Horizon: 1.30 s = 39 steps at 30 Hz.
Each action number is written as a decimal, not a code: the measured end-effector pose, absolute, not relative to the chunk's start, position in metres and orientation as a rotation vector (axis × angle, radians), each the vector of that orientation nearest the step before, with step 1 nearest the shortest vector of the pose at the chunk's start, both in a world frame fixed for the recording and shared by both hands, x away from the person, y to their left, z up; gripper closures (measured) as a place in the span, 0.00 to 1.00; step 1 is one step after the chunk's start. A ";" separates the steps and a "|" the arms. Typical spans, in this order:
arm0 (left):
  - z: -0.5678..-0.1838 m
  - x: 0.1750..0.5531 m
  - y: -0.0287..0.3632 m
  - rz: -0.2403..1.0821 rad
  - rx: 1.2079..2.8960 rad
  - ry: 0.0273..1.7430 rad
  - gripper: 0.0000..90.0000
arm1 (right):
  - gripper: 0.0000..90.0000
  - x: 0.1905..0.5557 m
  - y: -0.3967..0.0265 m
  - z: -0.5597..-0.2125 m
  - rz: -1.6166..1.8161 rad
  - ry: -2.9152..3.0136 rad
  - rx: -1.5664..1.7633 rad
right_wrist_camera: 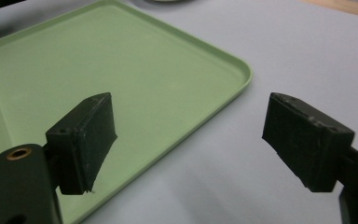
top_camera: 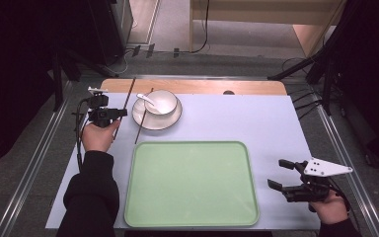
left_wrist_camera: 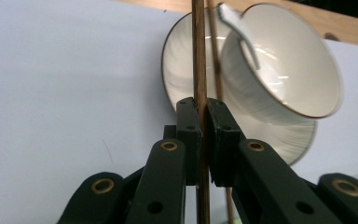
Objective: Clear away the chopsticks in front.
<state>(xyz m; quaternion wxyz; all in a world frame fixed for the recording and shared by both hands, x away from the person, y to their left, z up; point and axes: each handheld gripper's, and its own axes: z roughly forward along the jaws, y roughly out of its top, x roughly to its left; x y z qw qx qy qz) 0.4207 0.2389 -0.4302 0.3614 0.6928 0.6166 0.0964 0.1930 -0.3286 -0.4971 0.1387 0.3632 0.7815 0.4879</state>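
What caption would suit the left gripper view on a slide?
Left claw shut on one chopstick, with a second chopstick, a white bowl and plate behind it.

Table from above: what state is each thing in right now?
Left claw: shut on a chopstick.
Held chopstick: pinched, lifted.
Second chopstick: leaning on the plate.
Bowl: upright on the plate.
Spoon: resting in the bowl.
Green tray: empty.
Right claw: open, holding nothing.

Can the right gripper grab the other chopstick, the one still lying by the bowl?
Probably not from there. The right gripper sits open at the near right corner, with the green tray between it and the second chopstick beside the bowl. It would have to travel across first.
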 end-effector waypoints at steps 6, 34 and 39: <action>-0.412 0.396 0.233 0.240 1.762 1.537 0.95 | 0.20 0.194 -0.328 -0.498 1.416 2.264 1.045; -0.448 0.282 0.200 0.101 1.879 1.417 0.95 | 0.20 0.202 -0.321 -0.496 1.434 2.293 0.999; -0.463 0.270 0.201 0.066 1.904 1.453 0.95 | 0.20 0.204 -0.318 -0.495 1.438 2.299 0.990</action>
